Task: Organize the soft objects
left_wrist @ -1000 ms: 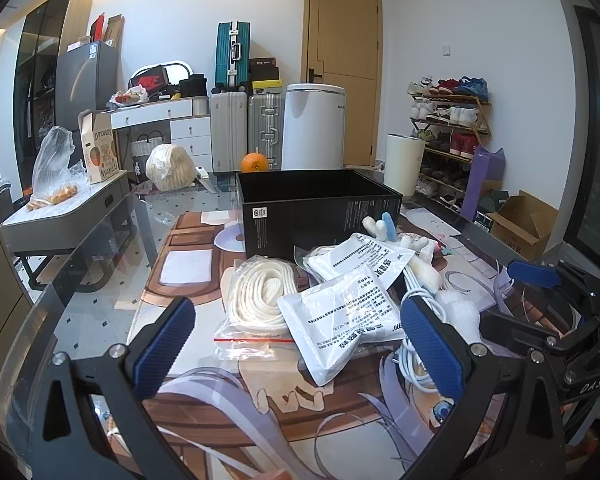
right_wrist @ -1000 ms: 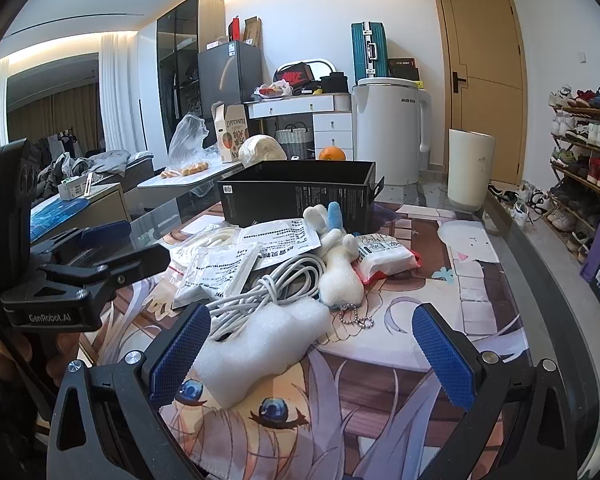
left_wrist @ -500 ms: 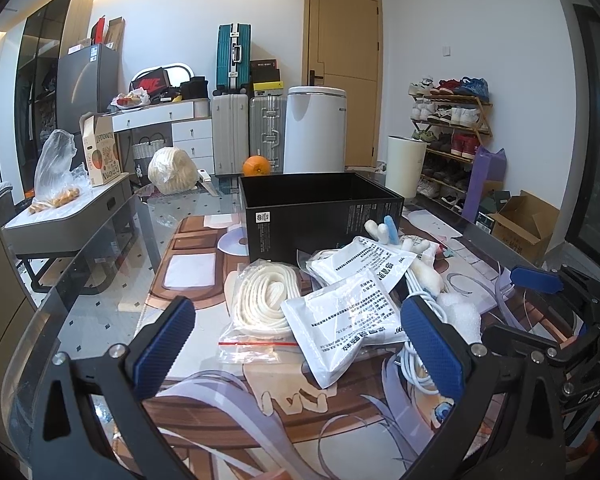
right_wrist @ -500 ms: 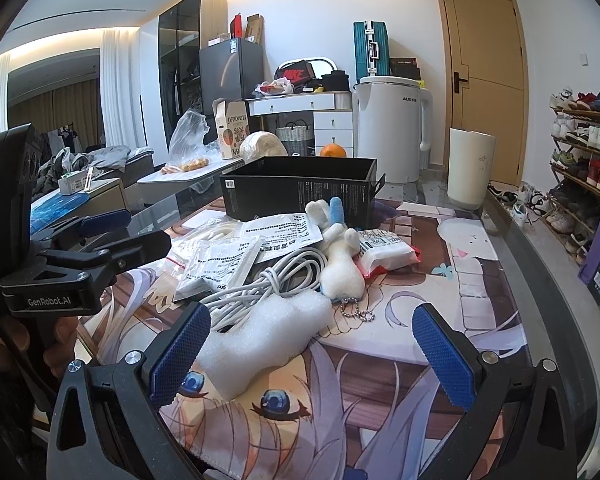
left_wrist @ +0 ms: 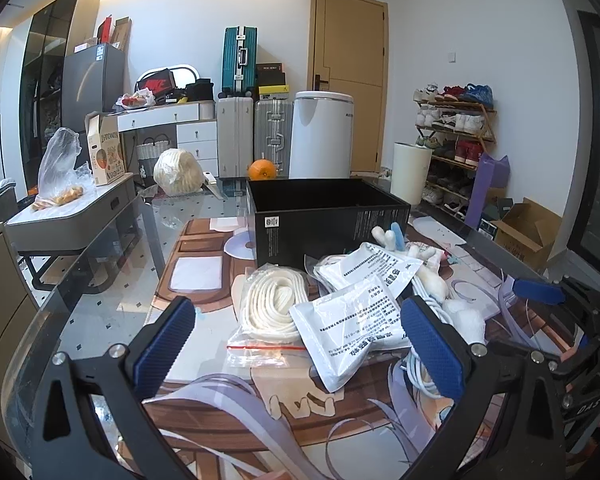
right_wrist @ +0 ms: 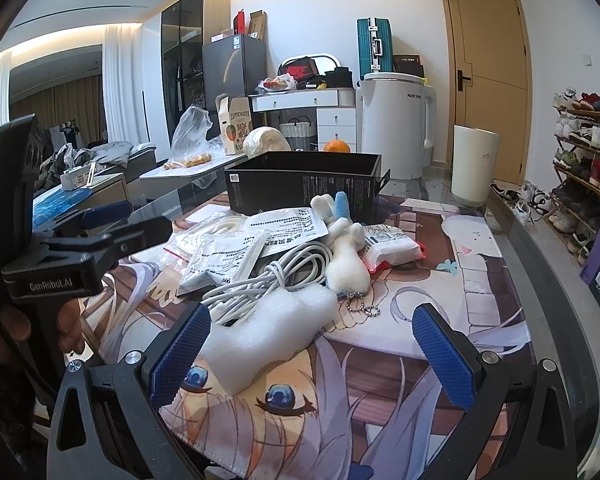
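A pile of soft things lies on the anime desk mat (right_wrist: 440,320) before an open black box (left_wrist: 324,216). It holds a bagged white rope coil (left_wrist: 272,304), two white printed pouches (left_wrist: 352,320), a white cable bundle (right_wrist: 268,280), a white foam piece (right_wrist: 268,332), a white plush rabbit with a blue ear (right_wrist: 346,256) and a red-edged packet (right_wrist: 392,242). My left gripper (left_wrist: 300,356) is open and empty just short of the rope bag and pouch. My right gripper (right_wrist: 312,356) is open around the foam piece's near end.
The table is glass with a rounded edge (left_wrist: 60,292). An orange (left_wrist: 262,170) and a bagged white lump (left_wrist: 178,172) sit behind the box. A side cabinet (left_wrist: 72,216) stands left; a shoe rack (right_wrist: 588,160) and cardboard box (left_wrist: 528,232) stand right.
Both grippers have edged forward and slightly lower toward the pile. The foam piece now lies closer between the right fingers. Nothing on the mat has moved.
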